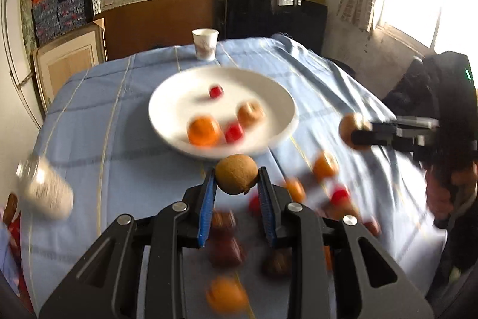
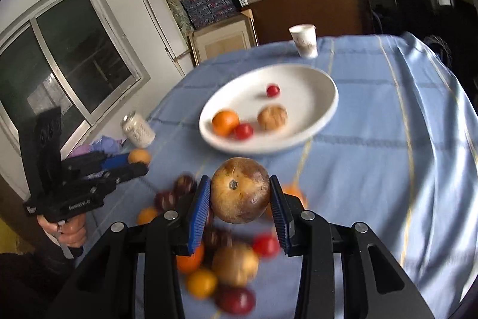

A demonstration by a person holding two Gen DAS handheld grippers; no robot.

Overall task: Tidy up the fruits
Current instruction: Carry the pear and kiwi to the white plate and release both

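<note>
Grippers over a blue-clothed table. Left gripper — jaws narrow, clamped on a small brown round fruit held clear of the cloth. Right gripper — jaws pressing a larger brown fruit. White plate at twelve o'clock from both, carrying an orange, two red fruits and a tan one. Loose fruit lies blurred at six o'clock, a paper cup beyond the plate.
</note>
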